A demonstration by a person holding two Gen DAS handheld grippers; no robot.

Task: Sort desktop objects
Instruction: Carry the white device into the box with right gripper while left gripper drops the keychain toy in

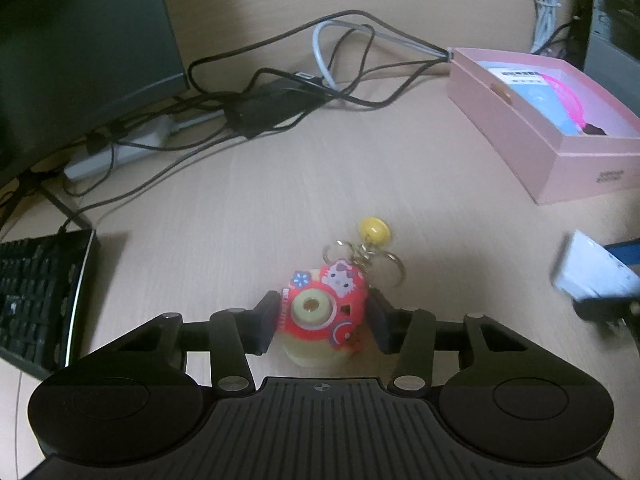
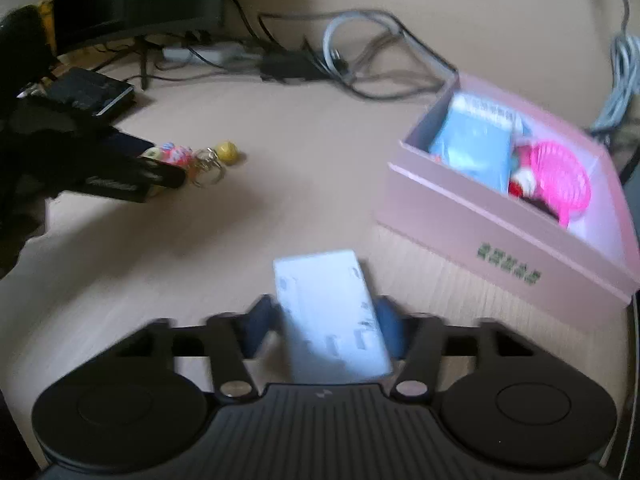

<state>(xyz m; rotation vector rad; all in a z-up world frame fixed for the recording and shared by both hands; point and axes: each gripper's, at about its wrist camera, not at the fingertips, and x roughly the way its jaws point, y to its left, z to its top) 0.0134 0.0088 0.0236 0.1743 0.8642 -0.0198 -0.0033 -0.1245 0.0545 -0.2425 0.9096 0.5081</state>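
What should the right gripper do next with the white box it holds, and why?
Probably carry it forward and to the right, over the pink box. The right gripper is shut on the small white box, lifted off the desk, and the pink box lies open with sorted items already inside.

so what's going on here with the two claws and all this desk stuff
A person is sorting desk clutter with a claw in each hand. The left claw sits around a red keychain that appears to rest on the desk, its fingers at either side. The right claw holds a white card, near the pink box. That box already contains a blue packet and a pink item.
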